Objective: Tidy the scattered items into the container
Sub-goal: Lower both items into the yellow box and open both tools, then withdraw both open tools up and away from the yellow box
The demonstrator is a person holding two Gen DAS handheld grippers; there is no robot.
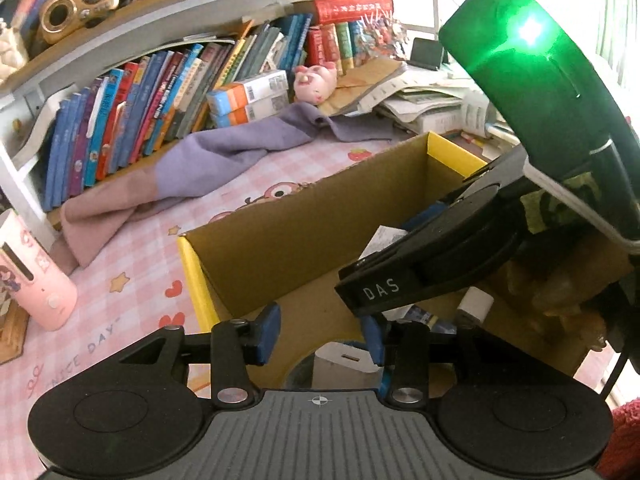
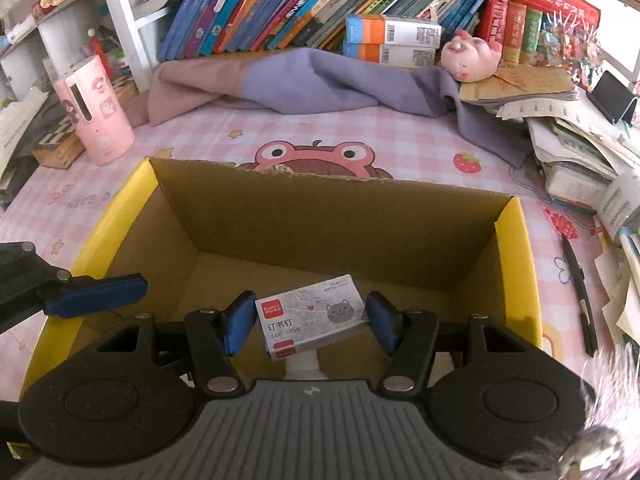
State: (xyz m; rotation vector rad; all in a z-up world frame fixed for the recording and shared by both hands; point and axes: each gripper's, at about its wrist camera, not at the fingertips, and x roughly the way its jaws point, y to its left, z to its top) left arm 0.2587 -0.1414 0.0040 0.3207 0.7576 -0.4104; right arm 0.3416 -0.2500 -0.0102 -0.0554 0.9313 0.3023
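The container is an open cardboard box with yellow rims (image 2: 516, 248) (image 1: 192, 268) on a pink checked mat. In the right wrist view my right gripper (image 2: 310, 324) hangs over the box's inside. Its blue pads press on both ends of a small staple box (image 2: 312, 314) with a cat picture, held tilted above the floor. My left gripper (image 1: 320, 334) is open over the box's near-left corner, and a white carton (image 1: 344, 360) lies below it, touching neither pad. One left finger (image 2: 96, 294) reaches in over the left rim. A small white plug (image 1: 476, 304) rests inside.
A purple-pink cloth (image 2: 304, 80) lies behind the box, in front of a row of books (image 2: 280, 4). A pink cylinder (image 2: 96, 112) stands at the left. A pink plush (image 2: 472, 56), a paper stack (image 2: 580, 148) and a black pen (image 2: 580, 296) are to the right.
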